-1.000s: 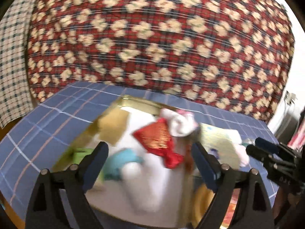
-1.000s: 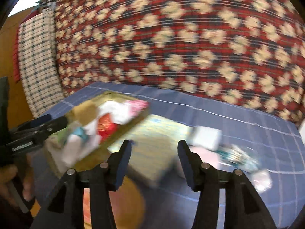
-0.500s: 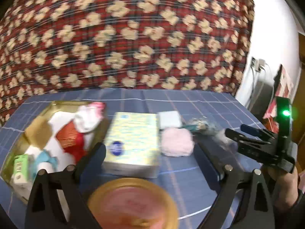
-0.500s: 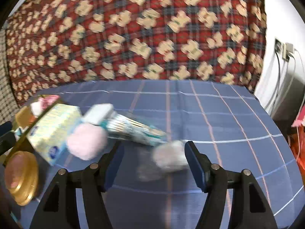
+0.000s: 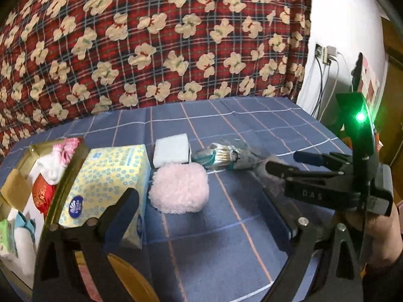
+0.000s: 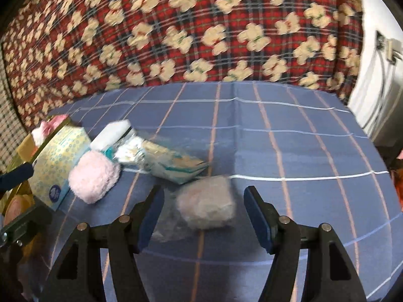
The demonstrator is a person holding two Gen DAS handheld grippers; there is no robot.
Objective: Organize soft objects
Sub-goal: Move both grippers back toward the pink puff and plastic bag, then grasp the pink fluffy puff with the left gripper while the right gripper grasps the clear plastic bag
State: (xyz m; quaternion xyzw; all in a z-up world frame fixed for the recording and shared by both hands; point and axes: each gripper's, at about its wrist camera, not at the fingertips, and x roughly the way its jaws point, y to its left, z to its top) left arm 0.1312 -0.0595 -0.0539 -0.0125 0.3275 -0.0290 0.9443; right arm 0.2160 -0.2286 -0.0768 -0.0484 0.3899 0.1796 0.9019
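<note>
My right claw (image 6: 204, 211) stands released, its blue-padded jaws spread wide, and between them, a little beyond the tips, lies a pale pink fluffy ball (image 6: 206, 205) inside a clear bag on the desk (image 6: 289, 151). It touches neither jaw. Just beyond it lies a crinkled clear packet of cotton swabs (image 6: 161, 159), and to the left of that a brighter pink puff (image 6: 94, 177) leans against a yellow flowered tissue box (image 6: 56, 161). A white sponge block (image 6: 110, 136) sits behind the puff.

My left claw (image 5: 204, 216) is also released, jaws far apart and gripping nothing. The pink puff (image 5: 178, 188) lies between them, ahead of the tips, with the tissue box (image 5: 108, 178) just beside the left jaw. Along the desk's left edge stands a gold tray (image 5: 65, 178) holding white, red and pink soft things (image 5: 50, 171). A round gold lid (image 5: 131, 276) sits at the near edge.

The desk wears a blue checked cloth with white and orange lines. Behind it hangs a red plaid fabric (image 5: 151, 37) printed with cream bears; to the right is a white wall with a socket and cables (image 5: 325, 55). Seen from the left wrist, my right claw's body shows a green light and the letters "DAS". The tissue box carries a round blue logo I cannot read.
</note>
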